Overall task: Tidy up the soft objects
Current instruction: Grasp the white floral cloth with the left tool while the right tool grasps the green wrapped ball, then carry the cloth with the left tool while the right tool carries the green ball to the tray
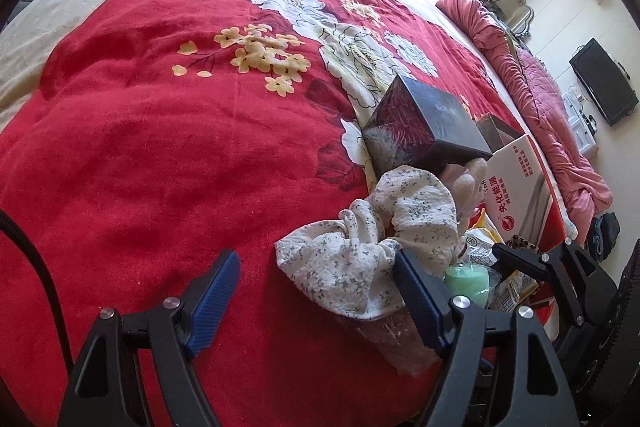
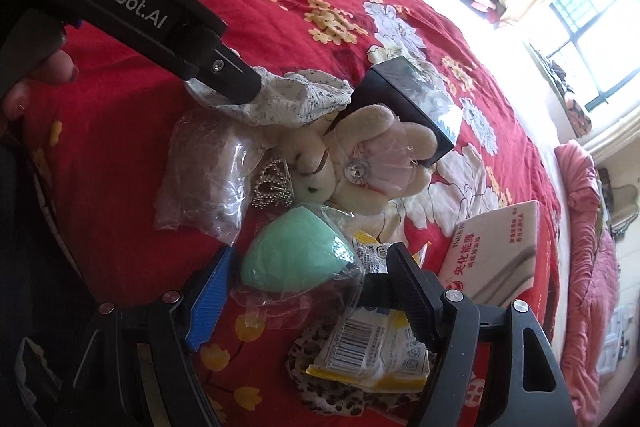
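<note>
A white floral cloth (image 1: 360, 247) lies bunched on the red quilt (image 1: 160, 147), against a black box (image 1: 424, 119). My left gripper (image 1: 316, 285) stands open over the cloth's near edge; its right pad (image 1: 416, 301) rests on the fabric, and its left pad is over bare quilt. A mint green sponge (image 2: 296, 255) in clear wrap lies between the open jaws of my right gripper (image 2: 312, 293), and neither pad presses on it. A beige plush bunny (image 2: 360, 155) lies just beyond the sponge, leaning on the black box (image 2: 408, 107).
Around the sponge lie a clear bag of brown stuff (image 2: 208, 163), a beaded crown (image 2: 272, 187), a yellow and white packet (image 2: 376, 351) on leopard-print fabric (image 2: 320, 391), and a tissue pack (image 2: 496, 251). A pink blanket (image 1: 540, 99) is heaped along the bed's far edge.
</note>
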Motion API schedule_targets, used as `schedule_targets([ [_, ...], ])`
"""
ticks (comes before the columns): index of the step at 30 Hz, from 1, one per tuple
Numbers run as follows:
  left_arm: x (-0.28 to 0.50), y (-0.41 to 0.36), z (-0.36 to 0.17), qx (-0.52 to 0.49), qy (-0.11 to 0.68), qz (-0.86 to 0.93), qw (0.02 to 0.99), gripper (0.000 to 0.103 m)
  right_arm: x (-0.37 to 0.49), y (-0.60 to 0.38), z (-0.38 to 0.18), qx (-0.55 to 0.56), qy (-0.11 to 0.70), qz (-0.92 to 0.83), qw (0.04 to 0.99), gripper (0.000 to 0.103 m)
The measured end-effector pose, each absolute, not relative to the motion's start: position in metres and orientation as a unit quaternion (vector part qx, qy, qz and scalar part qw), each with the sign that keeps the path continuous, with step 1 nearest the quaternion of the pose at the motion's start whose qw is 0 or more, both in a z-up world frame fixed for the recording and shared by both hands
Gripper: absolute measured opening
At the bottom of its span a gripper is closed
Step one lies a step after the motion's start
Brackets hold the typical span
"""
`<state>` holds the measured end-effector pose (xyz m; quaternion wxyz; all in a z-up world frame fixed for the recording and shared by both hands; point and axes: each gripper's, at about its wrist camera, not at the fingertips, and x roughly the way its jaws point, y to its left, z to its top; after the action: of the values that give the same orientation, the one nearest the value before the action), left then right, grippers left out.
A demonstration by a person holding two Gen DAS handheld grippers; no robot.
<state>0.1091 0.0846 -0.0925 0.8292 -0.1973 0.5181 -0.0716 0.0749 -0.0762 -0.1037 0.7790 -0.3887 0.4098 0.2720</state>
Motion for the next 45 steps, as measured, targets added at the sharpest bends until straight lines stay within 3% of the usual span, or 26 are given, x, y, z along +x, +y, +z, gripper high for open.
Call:
schedule_targets([
  [3,0.112,0.09,-0.095,-0.212,0.516,-0.076,0.827,0.066,0.079,-0.076,-0.106,-0.379,0.413,0.28,0.779,0.061],
  [11,0.119,0.092,-0.094,-0.221,0.499,-0.09,0.833,0.022,0.081,-0.09,-0.095,-0.327,0.409,0.287,0.802,0.055],
  [23,0.112,0.086,-0.074,-0.191,0.464,-0.09,0.86,0.009,0.085,-0.119,-0.061,-0.22,0.398,0.29,0.842,0.055],
  [45,0.07,0.043,-0.007,-0.123,0.423,-0.067,0.895,0.008,0.069,-0.164,0.004,-0.121,0.331,0.267,0.897,0.054],
])
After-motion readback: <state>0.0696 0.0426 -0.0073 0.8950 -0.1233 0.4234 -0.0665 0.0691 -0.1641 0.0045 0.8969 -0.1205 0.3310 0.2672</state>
